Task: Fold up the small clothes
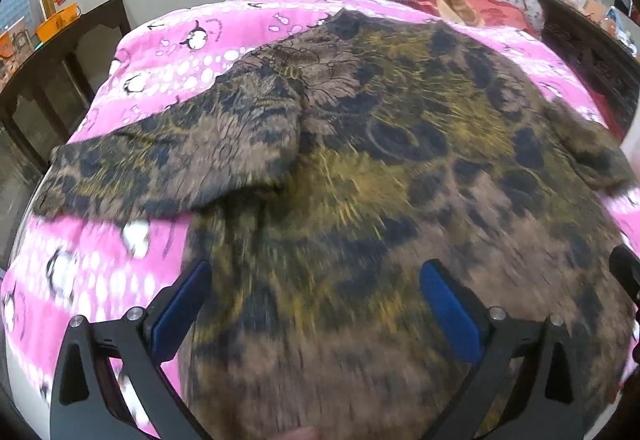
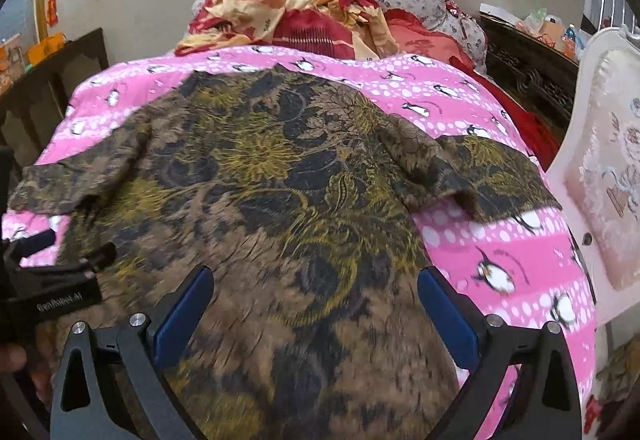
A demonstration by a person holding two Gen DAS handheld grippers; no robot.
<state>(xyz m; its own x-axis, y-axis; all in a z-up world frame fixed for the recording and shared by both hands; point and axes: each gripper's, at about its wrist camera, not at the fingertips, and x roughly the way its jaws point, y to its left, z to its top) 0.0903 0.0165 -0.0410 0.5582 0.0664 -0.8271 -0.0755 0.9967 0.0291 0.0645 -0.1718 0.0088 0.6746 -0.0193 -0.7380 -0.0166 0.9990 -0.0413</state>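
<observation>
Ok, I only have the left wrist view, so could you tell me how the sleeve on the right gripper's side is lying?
Observer: That sleeve is spread outward, unfolded, on the blanket.
Operator: Thank you. Is the right gripper holding anything?
Observer: No. The right gripper is open over the lower part of the shirt and grips nothing.
Operator: And what stands past the bed on that side?
Observer: A white padded piece of furniture, perhaps a chair, stands close to the blanket's edge.
</observation>
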